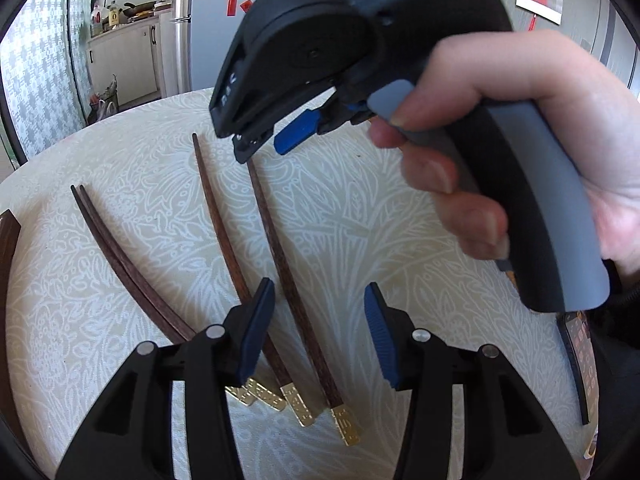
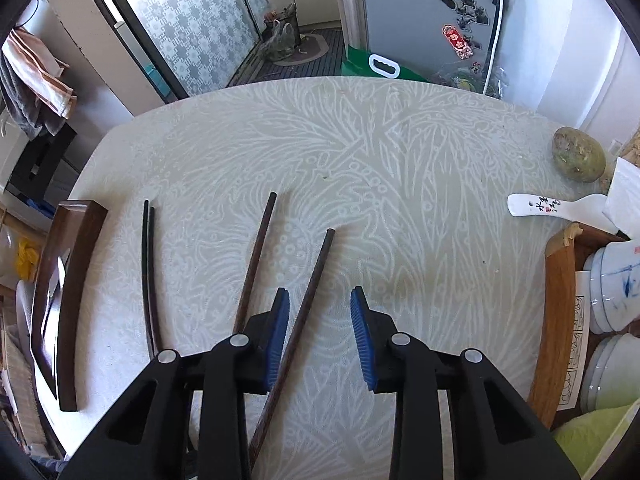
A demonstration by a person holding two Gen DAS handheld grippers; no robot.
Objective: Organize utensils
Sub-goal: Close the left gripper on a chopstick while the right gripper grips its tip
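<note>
Several brown wooden chopsticks with gold-capped ends lie on the patterned tablecloth. A tight pair (image 1: 120,264) lies at the left. Two single chopsticks (image 1: 276,256) lie apart from each other in the middle. My left gripper (image 1: 320,332) is open above their gold ends, empty. My right gripper (image 2: 320,336) is open low over the table, straddling the right single chopstick (image 2: 308,300); the other single one (image 2: 256,260) lies just left of it. The pair (image 2: 148,272) lies further left. In the left wrist view the right gripper's body and the hand holding it (image 1: 460,120) hang over the chopstick tips.
A dark wooden tray (image 2: 68,292) lies at the table's left edge. At the right are a white rice paddle (image 2: 556,205), a green round fruit (image 2: 578,158), a wooden box edge (image 2: 556,320) and white-blue ceramic jars (image 2: 612,288). A fridge stands behind.
</note>
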